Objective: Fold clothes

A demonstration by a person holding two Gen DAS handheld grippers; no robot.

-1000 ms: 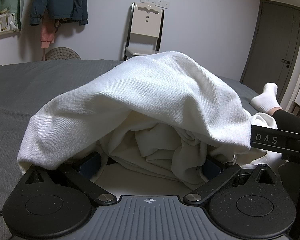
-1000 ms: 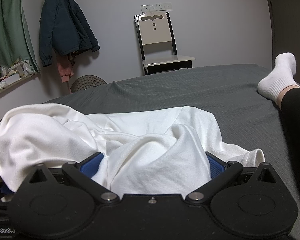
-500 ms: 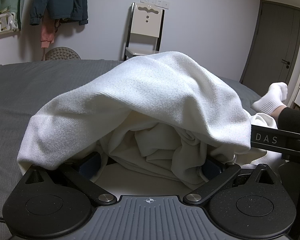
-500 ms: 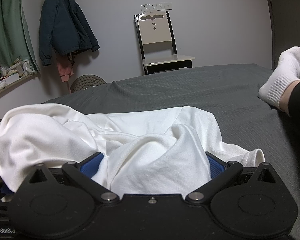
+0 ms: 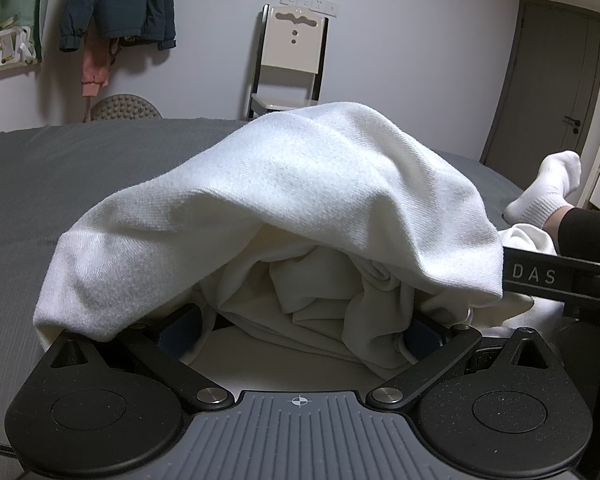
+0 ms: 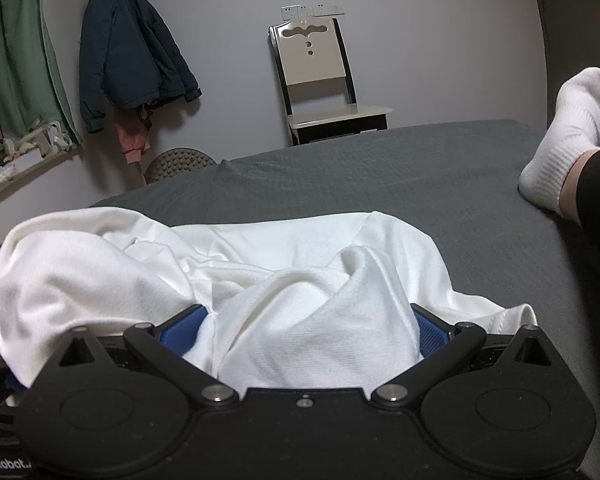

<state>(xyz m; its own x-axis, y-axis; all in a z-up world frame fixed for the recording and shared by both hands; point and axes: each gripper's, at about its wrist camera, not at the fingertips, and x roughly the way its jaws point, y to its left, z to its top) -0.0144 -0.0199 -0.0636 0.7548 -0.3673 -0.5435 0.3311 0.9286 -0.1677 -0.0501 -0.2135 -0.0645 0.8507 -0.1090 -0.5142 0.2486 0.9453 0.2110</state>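
Note:
A white garment (image 5: 300,200) lies crumpled on the grey bed (image 5: 60,168). In the left wrist view one fold arches over my left gripper (image 5: 300,324), whose dark blue pads (image 5: 180,320) stand wide apart with bunched cloth between them; its fingertips are hidden. In the right wrist view the same garment (image 6: 300,280) is heaped between the blue pads (image 6: 184,326) of my right gripper (image 6: 308,324), which is also spread wide. The right gripper's black body (image 5: 560,280) shows just to the right of the left one.
A person's white-socked foot (image 6: 568,128) and black-clad leg rest on the bed (image 6: 380,168) at the right. Beyond the bed stand a chair (image 6: 320,80), a dark hanging jacket (image 6: 128,60) and a round studded stool (image 6: 176,164). A grey door (image 5: 548,80) is at the right.
The socked foot has shifted to the right and slightly up. Both grippers and the garment stay where they were.

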